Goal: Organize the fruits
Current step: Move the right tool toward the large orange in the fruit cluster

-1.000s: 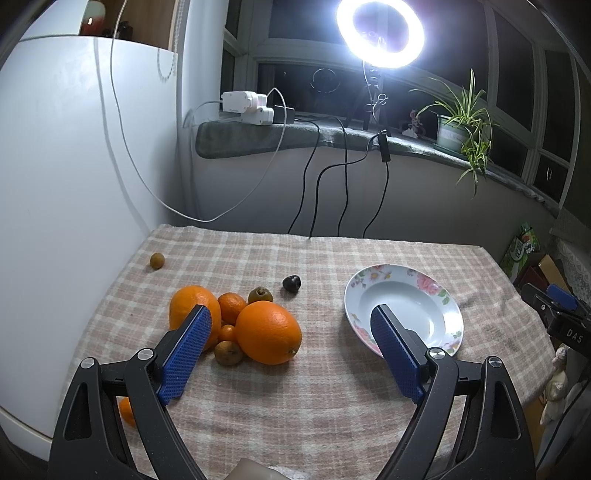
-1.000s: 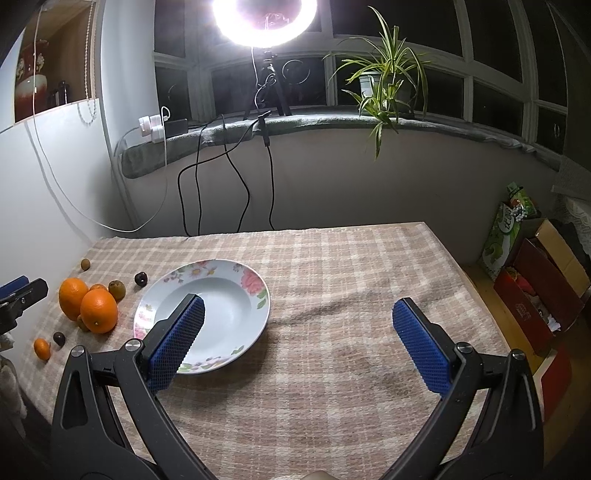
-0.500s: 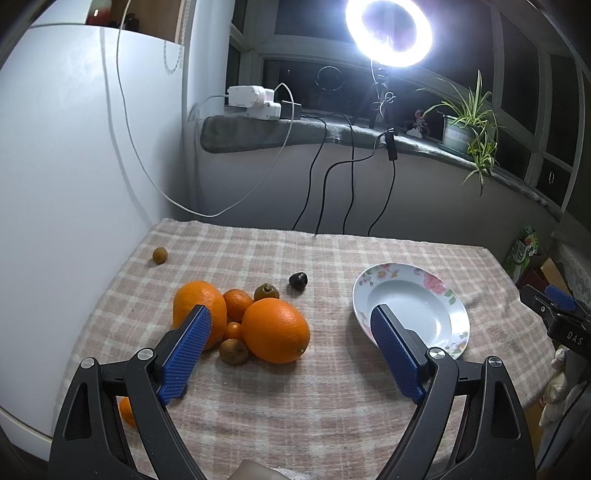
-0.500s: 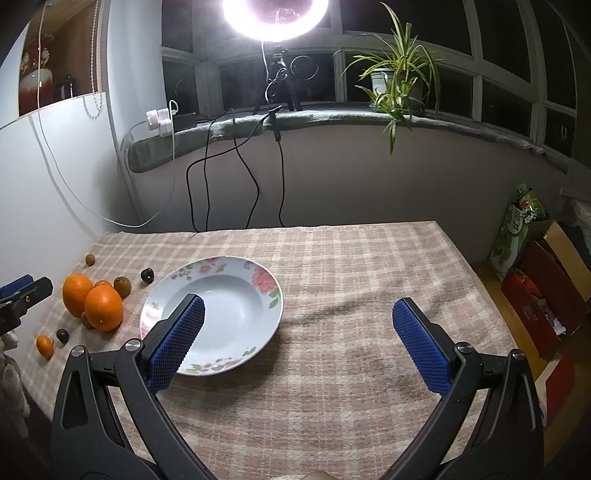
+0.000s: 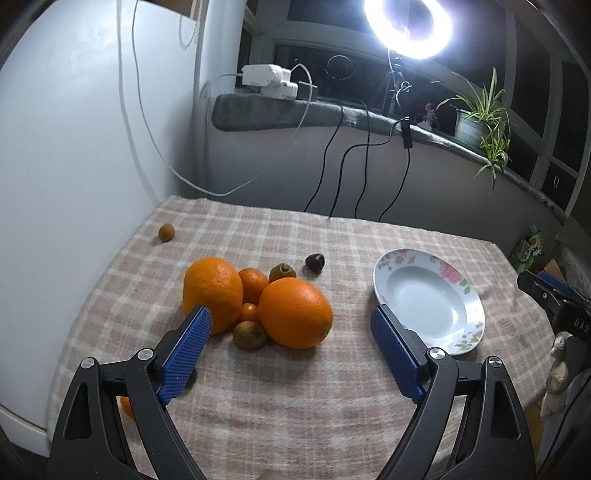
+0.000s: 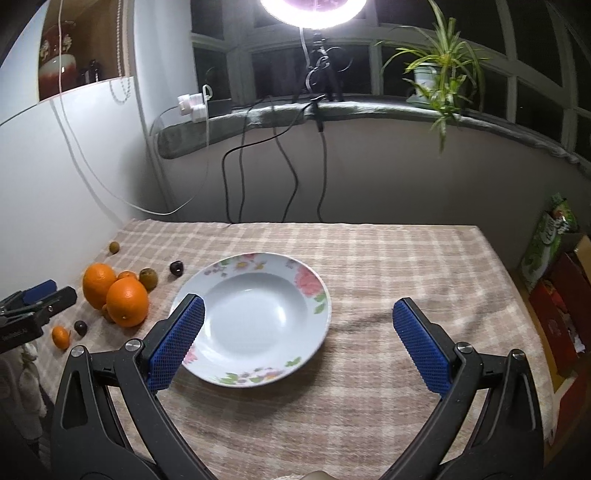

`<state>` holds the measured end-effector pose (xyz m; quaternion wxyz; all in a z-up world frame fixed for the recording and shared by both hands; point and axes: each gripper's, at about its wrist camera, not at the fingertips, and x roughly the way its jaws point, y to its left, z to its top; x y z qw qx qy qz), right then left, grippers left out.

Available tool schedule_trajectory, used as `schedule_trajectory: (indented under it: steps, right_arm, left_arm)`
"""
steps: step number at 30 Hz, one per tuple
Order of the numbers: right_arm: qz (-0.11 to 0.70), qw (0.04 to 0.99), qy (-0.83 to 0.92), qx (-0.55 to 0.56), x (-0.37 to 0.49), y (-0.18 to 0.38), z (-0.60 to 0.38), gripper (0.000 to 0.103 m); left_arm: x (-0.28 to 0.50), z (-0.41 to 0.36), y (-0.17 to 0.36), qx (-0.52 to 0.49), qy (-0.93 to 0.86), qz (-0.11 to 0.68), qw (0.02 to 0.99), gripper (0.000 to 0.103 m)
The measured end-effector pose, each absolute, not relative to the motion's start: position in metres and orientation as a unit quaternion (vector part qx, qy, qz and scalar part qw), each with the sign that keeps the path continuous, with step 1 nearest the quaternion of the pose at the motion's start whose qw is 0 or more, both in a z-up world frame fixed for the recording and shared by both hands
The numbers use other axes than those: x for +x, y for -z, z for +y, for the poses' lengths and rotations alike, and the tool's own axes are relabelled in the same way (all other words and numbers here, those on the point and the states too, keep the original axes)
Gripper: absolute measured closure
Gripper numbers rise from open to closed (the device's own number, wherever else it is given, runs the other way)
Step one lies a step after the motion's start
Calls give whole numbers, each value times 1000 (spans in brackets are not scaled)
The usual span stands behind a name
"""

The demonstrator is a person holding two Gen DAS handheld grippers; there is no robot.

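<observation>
A pile of fruit lies on the checked tablecloth: two large oranges (image 5: pixel 294 312) (image 5: pixel 212 291), small mandarins, brown kiwis (image 5: pixel 249 334) and a dark plum (image 5: pixel 314 262). A lone small brown fruit (image 5: pixel 166 232) lies far left. An empty flowered white plate (image 5: pixel 428 299) sits to the right; it also shows in the right wrist view (image 6: pixel 255 317). My left gripper (image 5: pixel 291 343) is open and empty, just in front of the pile. My right gripper (image 6: pixel 295 336) is open and empty, over the plate's near edge.
A white wall panel (image 5: pixel 74 147) borders the table's left side. Cables (image 5: pixel 343 173) hang from the windowsill with a ring light (image 5: pixel 408 22) and a potted plant (image 6: pixel 432 74). Boxes and a bag (image 6: pixel 550 236) stand on the floor at the right.
Both grippers have moved forward and nearer the table; the fruit pile and the plate look closer. Both stay open and empty.
</observation>
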<state>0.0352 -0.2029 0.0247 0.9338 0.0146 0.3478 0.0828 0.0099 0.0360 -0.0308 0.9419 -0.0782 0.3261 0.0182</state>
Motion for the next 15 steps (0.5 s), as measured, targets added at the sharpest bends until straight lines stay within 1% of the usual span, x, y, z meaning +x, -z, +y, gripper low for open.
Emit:
schedule_trajectory:
  steps: [15]
  right_arm:
    - [378,910,-173,0,63,-13,-151,0]
  left_arm:
    - [15,55,53,-121,-5,354,927,17]
